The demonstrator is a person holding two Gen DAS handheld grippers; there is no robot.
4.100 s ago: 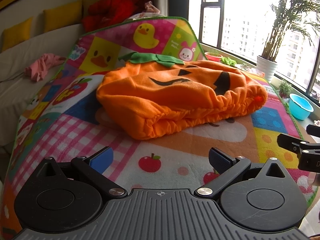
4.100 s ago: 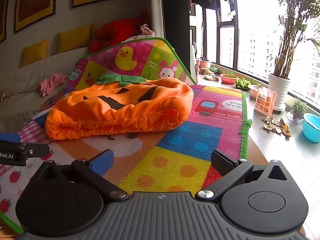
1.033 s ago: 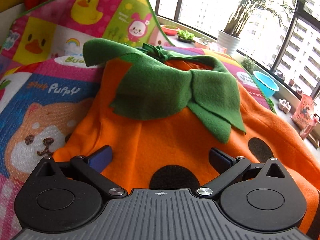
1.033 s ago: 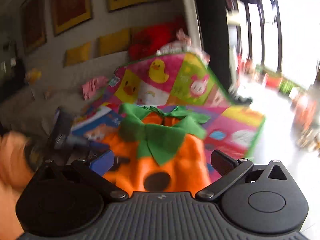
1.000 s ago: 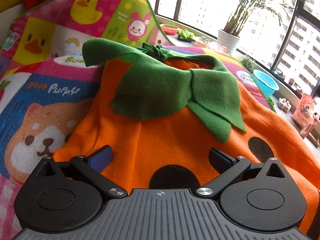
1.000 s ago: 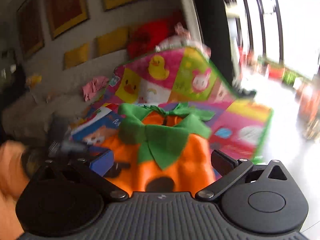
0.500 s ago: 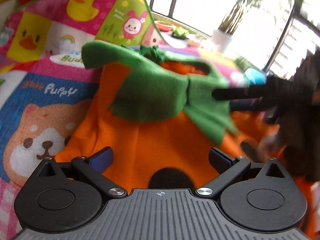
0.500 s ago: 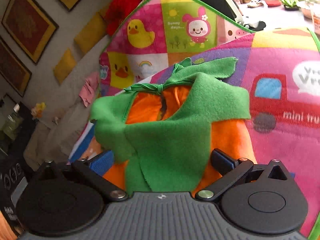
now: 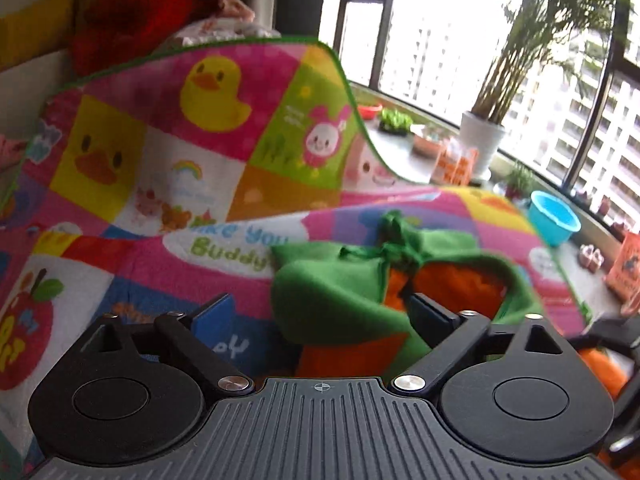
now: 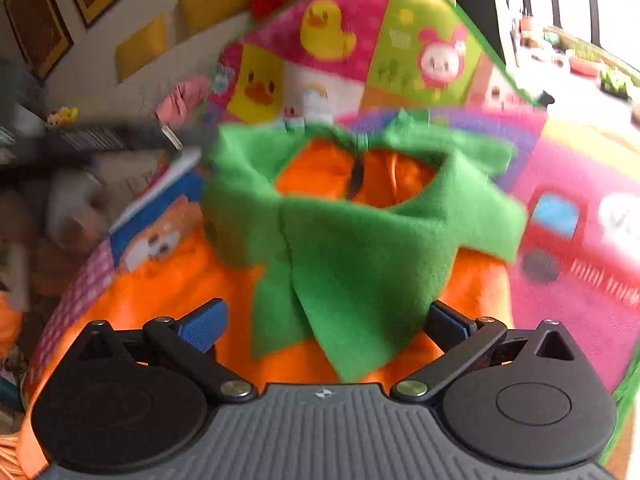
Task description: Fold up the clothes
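An orange pumpkin costume (image 10: pixel 172 280) with a green leaf collar (image 10: pixel 360 240) lies on the colourful play mat (image 9: pixel 224 240). My right gripper (image 10: pixel 326 324) hovers low over the collar's front leaf, which lies between its wide-apart fingers; no pad presses on it. In the left wrist view the green collar (image 9: pixel 332 288) and the orange neck opening (image 9: pixel 452 284) sit just ahead. My left gripper (image 9: pixel 320 316) has its jaws closing, with the collar's left lobe between them and the pads still apart from the cloth. Both views are blurred.
The mat's far end rises over a sofa back (image 9: pixel 208 80). A blue bowl (image 9: pixel 554 220), a potted plant (image 9: pixel 480 140) and small pots line the window sill on the right. A pink cloth (image 10: pixel 184 96) and yellow cushions (image 10: pixel 140 46) lie on the sofa.
The left gripper has pulled back and leftward, so more mat shows and the collar sits by its right finger; its jaws have narrowed. The right gripper has come down closer over the collar.
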